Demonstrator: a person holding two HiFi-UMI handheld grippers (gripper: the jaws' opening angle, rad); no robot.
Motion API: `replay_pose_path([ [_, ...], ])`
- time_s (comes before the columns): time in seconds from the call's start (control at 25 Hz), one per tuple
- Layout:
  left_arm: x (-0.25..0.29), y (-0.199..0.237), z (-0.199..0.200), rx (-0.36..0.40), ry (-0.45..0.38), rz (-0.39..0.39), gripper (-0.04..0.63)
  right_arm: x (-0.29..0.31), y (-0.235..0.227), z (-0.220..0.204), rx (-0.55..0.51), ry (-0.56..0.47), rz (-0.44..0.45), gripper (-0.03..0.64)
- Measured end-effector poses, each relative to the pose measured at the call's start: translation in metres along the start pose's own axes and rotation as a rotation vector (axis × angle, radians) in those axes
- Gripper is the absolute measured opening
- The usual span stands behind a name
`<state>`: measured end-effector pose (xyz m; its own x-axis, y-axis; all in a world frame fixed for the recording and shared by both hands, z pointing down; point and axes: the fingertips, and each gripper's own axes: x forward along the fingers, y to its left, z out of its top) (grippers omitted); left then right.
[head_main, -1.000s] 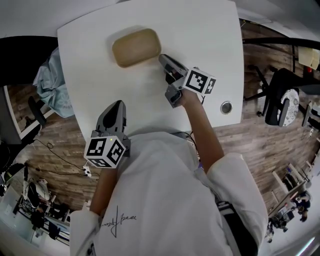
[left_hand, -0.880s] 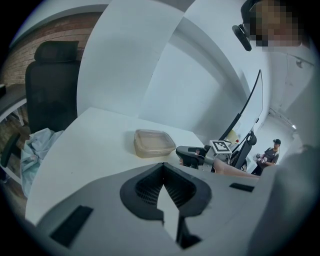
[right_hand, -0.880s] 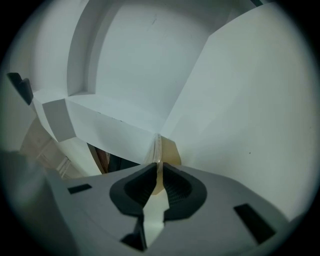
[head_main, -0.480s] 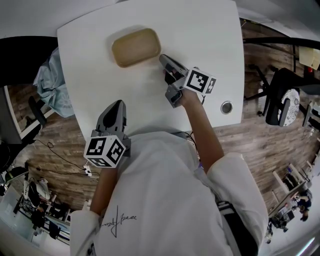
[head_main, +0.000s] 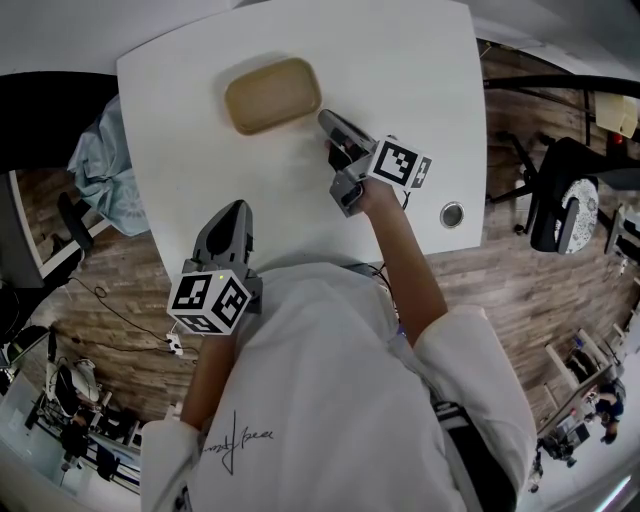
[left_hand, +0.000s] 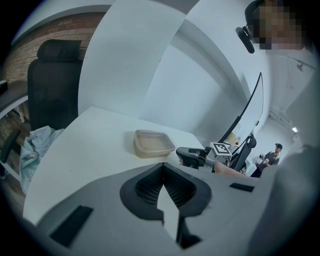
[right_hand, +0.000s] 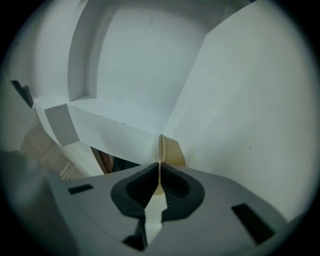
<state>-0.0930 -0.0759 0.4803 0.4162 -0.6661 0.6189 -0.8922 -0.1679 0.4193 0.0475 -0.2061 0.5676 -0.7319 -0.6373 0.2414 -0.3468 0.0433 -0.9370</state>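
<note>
Right tool on half-hidden tan container

This is an open-plan office or lab workroom. A white worktop with a round cable grommet stands on a wood-plank floor. Black swivel chairs stand about it: one to the right and a high-backed one at the far left. Loose cables trail over the floor on the left. Another desk edge shows further left, and a person stands well off to the right.
</note>
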Motion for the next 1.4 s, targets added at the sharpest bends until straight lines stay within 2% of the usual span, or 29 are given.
replay_pose_path([
  [0.84, -0.009, -0.003, 0.005, -0.007, -0.038, -0.022, 0.008, -0.006, 0.01, 0.004, 0.032, -0.024, 0.018, 0.012],
  [1.4, -0.014, -0.002, 0.007, -0.013, -0.065, -0.026, 0.008, -0.008, 0.024, 0.007, 0.075, -0.048, 0.061, 0.012],
])
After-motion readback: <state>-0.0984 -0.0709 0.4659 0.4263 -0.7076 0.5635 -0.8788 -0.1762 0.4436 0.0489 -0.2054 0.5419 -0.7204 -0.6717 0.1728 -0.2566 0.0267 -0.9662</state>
